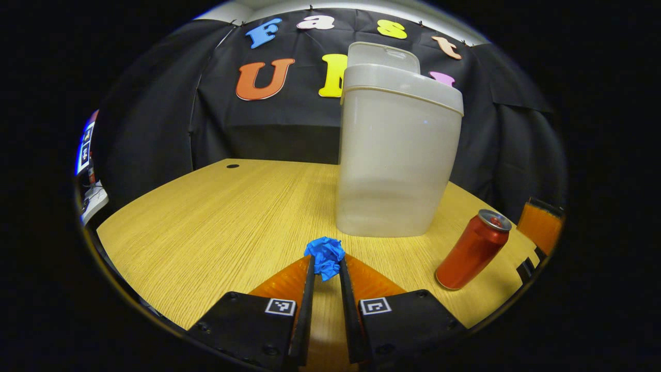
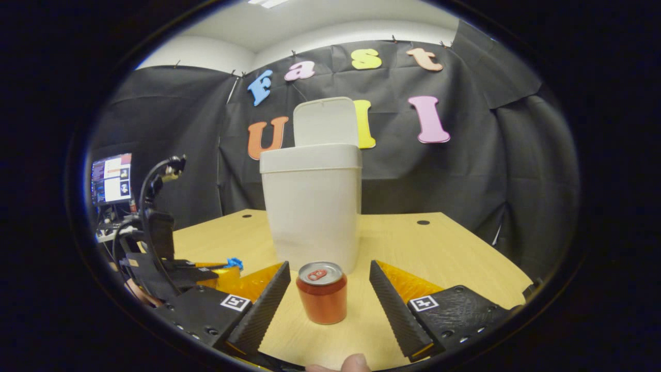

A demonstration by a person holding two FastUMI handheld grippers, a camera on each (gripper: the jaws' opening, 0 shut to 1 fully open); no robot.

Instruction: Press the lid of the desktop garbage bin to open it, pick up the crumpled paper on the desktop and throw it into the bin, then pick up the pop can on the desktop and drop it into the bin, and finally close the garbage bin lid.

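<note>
Two grippers: left gripper (image 1: 326, 268) jaws clenched on crumpled paper (image 1: 325, 256), right gripper (image 2: 328, 289) jaws released astride pop can (image 2: 321, 292), bin (image 2: 314, 206) behind

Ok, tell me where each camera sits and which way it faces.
Left gripper view: rides the left gripper, low over the table, facing the bin; its fingers pinch the crumpled paper.
Right gripper view: rides the right gripper, facing the bin; open fingers flank the pop can; a fingertip shows.
Shared: bin, can, paper, table.
</note>
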